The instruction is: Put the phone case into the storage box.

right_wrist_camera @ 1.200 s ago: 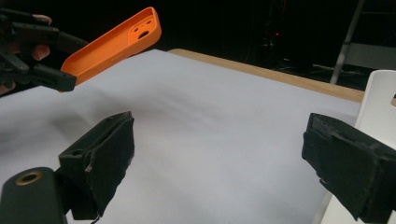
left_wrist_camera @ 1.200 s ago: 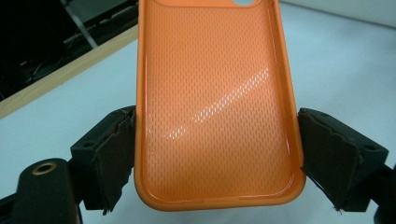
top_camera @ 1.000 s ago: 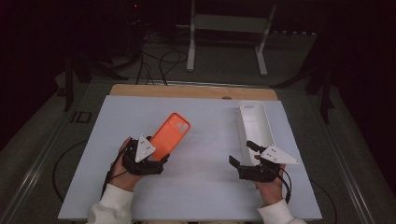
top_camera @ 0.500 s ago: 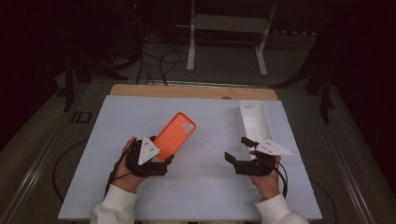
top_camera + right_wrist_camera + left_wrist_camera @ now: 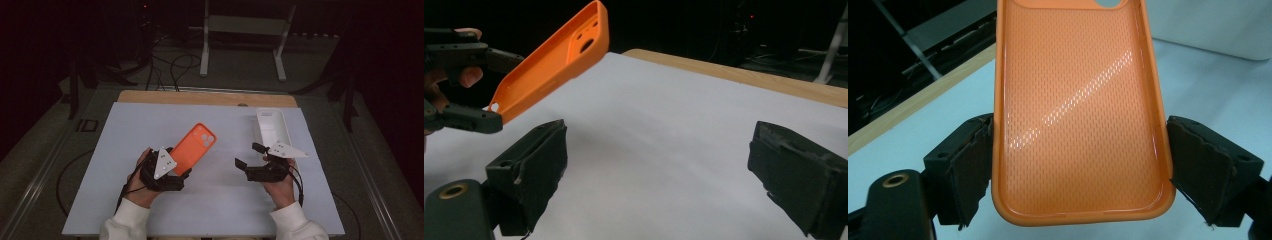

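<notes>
One orange phone case [image 5: 195, 148] is on the left side of the table, and one white phone case [image 5: 271, 126] lies at the far right. Two grippers are near the front edge: the left gripper [image 5: 167, 167] and the right gripper [image 5: 250, 159].

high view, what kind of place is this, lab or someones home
Probably a lab or recording room, not a home: a white-topped table in a dark room, cables on the floor behind it, and a metal stand beyond.
</notes>
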Demonstrator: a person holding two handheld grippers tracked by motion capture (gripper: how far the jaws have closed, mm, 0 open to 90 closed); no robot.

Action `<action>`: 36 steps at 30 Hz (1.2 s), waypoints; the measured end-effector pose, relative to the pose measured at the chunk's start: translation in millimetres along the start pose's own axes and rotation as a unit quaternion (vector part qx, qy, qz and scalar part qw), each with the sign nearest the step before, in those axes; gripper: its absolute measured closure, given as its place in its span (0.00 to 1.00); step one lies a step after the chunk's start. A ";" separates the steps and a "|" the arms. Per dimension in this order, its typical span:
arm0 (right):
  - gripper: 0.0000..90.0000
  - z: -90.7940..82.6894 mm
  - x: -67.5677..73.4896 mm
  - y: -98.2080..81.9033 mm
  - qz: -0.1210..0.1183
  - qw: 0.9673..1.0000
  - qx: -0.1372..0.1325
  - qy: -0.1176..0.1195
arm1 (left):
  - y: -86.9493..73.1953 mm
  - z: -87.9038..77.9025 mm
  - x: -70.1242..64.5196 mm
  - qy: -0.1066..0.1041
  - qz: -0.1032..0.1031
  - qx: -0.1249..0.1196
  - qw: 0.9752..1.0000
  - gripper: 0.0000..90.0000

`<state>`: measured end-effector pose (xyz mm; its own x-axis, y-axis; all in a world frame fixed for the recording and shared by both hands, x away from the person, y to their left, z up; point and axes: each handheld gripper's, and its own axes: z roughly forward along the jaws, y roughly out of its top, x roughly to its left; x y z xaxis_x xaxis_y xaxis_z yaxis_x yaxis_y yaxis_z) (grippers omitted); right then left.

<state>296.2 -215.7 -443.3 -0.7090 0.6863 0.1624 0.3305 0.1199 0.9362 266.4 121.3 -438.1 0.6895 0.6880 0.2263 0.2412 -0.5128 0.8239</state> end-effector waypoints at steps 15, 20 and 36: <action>0.10 16.4 6.3 9.8 0.016 1.000 0.008 0.026 | 5.9 6.2 -13.5 -0.014 0.016 -0.005 1.000 0.18; 0.10 24.1 10.8 13.4 0.020 0.999 0.010 0.040 | 6.4 8.8 -17.2 -0.018 0.021 -0.004 1.000 0.18; 0.10 42.5 20.9 16.9 0.034 0.997 0.022 0.070 | 10.3 9.2 -26.2 -0.029 0.029 -0.013 0.999 0.18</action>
<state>313.4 -168.8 -437.3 -0.7633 0.5871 0.2698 0.4054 0.1099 0.9075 257.1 93.3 -440.2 0.7398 0.6270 0.2442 0.1831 -0.5369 0.8236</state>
